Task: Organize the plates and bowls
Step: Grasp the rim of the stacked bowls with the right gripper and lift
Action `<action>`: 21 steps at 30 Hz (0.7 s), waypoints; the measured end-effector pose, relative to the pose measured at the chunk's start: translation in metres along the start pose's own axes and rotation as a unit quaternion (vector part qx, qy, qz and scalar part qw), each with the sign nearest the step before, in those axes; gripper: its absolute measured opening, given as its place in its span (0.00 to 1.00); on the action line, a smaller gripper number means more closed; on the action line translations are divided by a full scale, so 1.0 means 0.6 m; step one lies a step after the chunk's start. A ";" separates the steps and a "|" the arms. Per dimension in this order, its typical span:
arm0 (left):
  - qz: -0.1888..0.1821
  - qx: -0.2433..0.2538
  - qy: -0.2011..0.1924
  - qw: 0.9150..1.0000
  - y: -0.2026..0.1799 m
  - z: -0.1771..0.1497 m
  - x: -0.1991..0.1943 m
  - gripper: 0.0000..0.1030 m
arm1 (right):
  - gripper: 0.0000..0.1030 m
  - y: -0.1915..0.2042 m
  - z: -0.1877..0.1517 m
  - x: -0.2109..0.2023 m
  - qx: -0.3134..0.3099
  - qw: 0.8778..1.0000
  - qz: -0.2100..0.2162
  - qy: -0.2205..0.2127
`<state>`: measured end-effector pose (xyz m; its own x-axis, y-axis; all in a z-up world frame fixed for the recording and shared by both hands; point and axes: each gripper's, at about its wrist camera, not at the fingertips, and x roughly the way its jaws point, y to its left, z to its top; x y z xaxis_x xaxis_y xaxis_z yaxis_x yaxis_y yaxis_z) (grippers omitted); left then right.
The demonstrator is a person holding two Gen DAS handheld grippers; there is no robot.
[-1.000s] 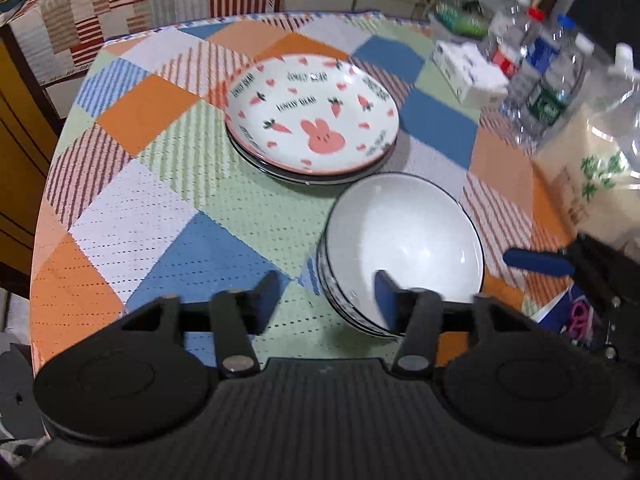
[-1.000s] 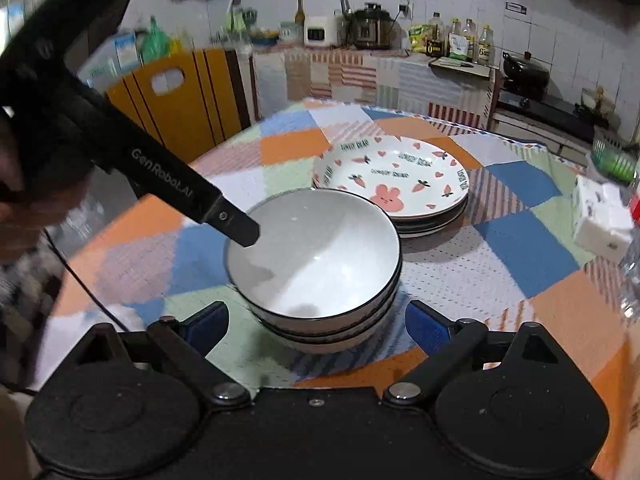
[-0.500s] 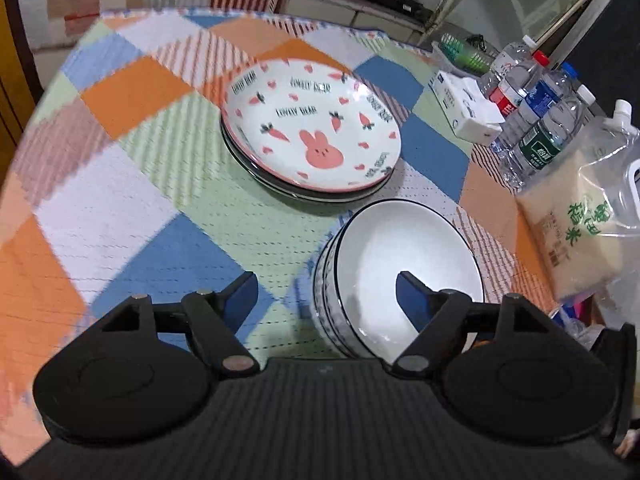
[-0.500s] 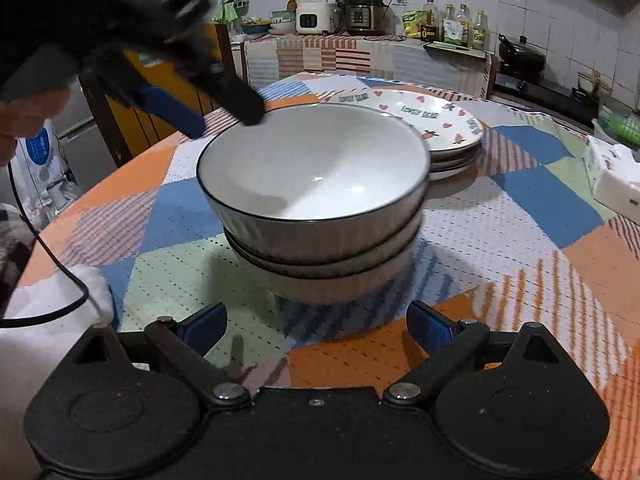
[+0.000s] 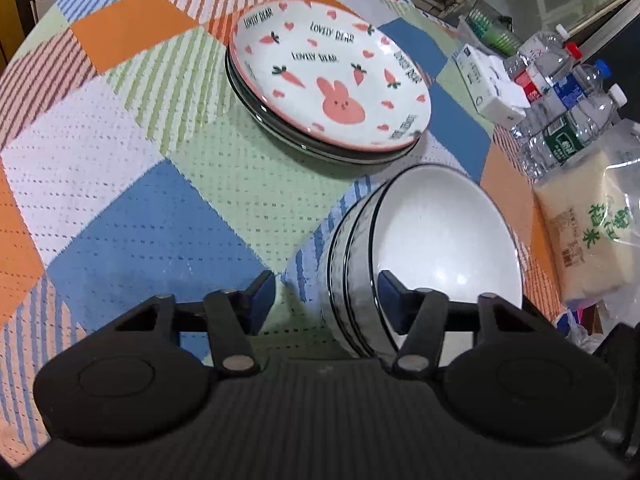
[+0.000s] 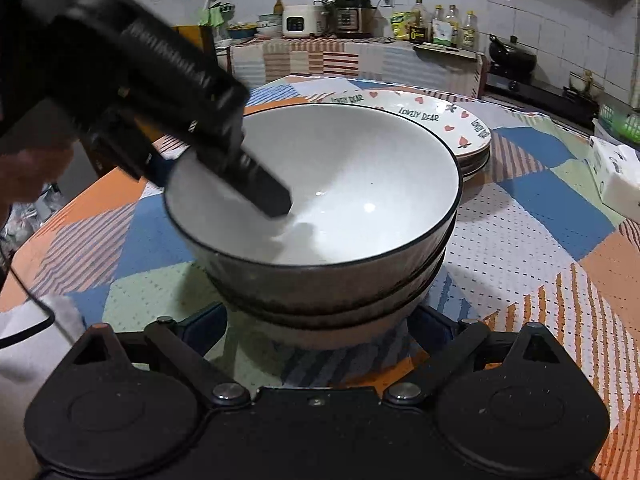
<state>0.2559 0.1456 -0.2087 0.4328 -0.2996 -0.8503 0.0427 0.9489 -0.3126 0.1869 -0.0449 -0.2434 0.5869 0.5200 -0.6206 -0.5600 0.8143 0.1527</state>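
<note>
The left claw [image 5: 326, 300] straddles the near rim of the bowl stack [image 5: 420, 256], one finger inside the top bowl, one outside. The plate stack [image 5: 328, 80] stands just beyond the bowls, with a narrow gap between. Left of both, the table [image 5: 140, 200] lies bare (patchwork cloth only). To the right, bottles [image 5: 568, 120], a tissue pack [image 5: 492, 84] and a rice bag [image 5: 588, 232] crowd the edge.

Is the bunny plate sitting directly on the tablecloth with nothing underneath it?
No. The bunny plate lies on top of at least one dark-rimmed plate, whose edge shows below it on the tablecloth.
</note>
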 end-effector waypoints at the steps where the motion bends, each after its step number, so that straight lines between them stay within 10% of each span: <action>1: -0.005 -0.001 -0.002 1.000 0.000 -0.002 0.001 0.48 | 0.96 -0.001 0.001 0.003 0.001 1.000 0.000 -0.001; 21: -0.039 -0.041 0.003 0.998 -0.010 -0.022 -0.010 0.38 | 0.96 -0.001 -0.014 0.000 0.042 0.998 0.015 -0.036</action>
<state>0.2409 0.1404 -0.2075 0.4259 -0.3723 -0.8246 0.0015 0.9117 -0.4109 0.1821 -0.0479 -0.2500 0.6128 0.5598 -0.5577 -0.5285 0.8151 0.2374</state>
